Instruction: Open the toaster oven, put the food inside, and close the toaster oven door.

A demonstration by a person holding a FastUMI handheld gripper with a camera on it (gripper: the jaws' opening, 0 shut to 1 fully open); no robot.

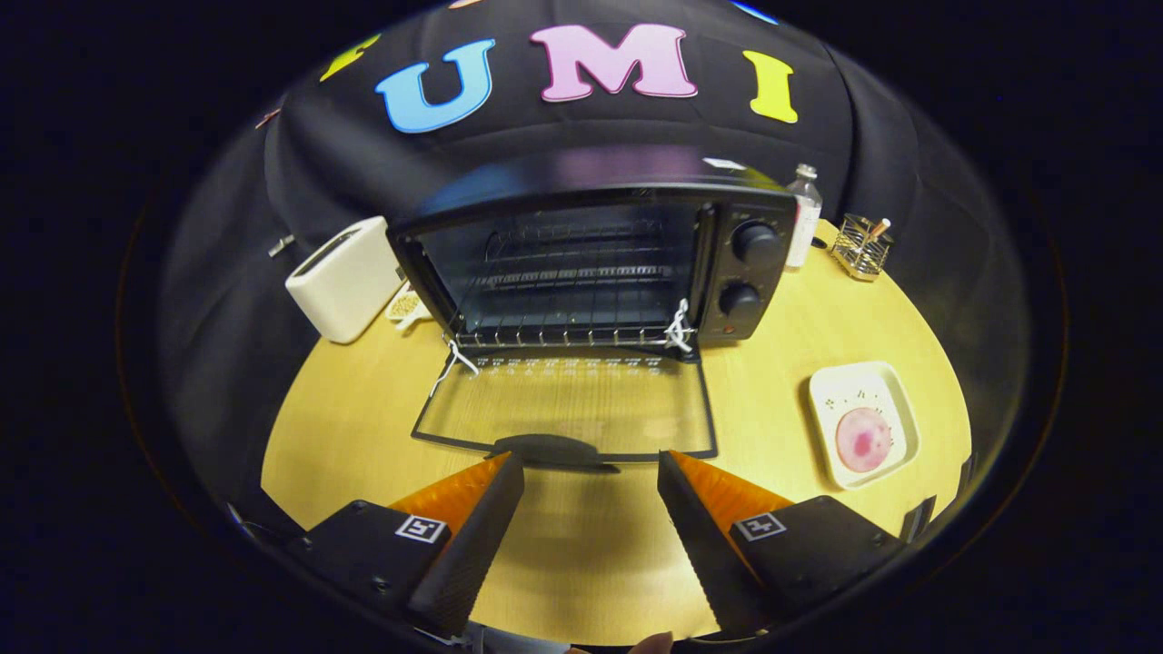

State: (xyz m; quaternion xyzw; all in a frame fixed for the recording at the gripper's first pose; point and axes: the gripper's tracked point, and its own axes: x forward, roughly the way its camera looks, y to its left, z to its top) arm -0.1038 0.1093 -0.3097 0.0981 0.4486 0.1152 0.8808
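Note:
A black toaster oven stands at the back of the round wooden table, its glass door folded flat down toward me. The wire rack inside is bare. The door's handle lies just ahead of my fingers. My gripper is open, with only table showing between its fingers. The food, a round pink slice, rests on a square white plate to the right of the door, beyond my right finger.
A white pop-up toaster stands left of the oven with a small dish beside it. Behind the oven on the right are a clear bottle and a wire holder.

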